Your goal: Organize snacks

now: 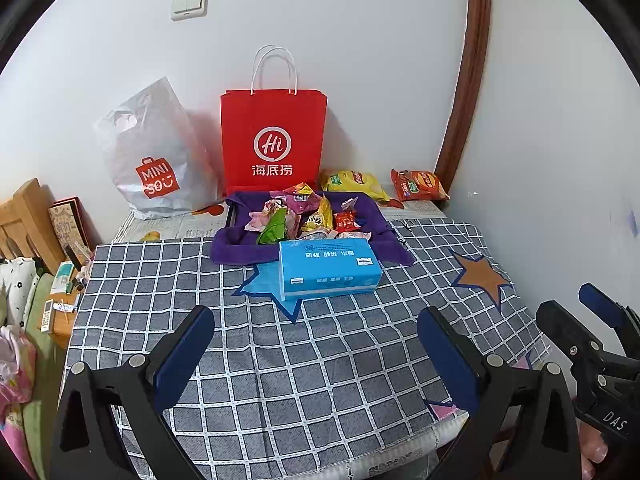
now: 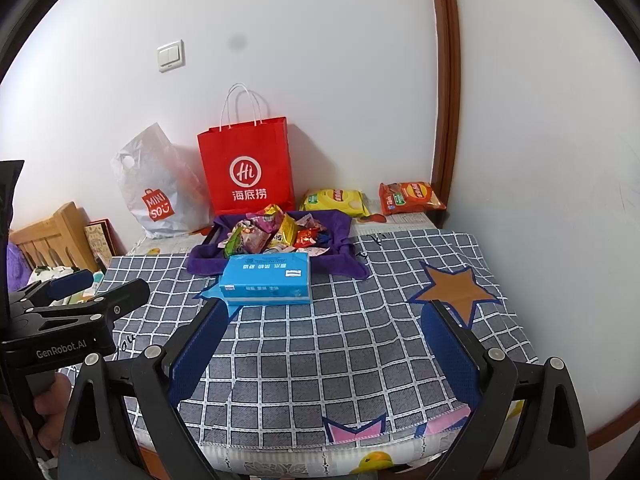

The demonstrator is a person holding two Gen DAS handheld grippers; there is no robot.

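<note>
**Materials and surface finish**

The table is covered by a matt woven checked cloth. Glossy, crinkled foil wrappers are noted on the small snacks, held in a soft purple towel-like cloth. The tissue pack is wrapped in smooth blue plastic film. The far red bag appears as matt paper; the white bag, left, as thin shiny plastic. Both chip packets are glossy.

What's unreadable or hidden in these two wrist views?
- Red paper bag and white Miniso bag: contents hidden by their own walls, both views.
- Snack pile: near wrappers hidden behind blue tissue pack; labels too small.
- Purple cloth covers whatever holds the snacks.
</note>
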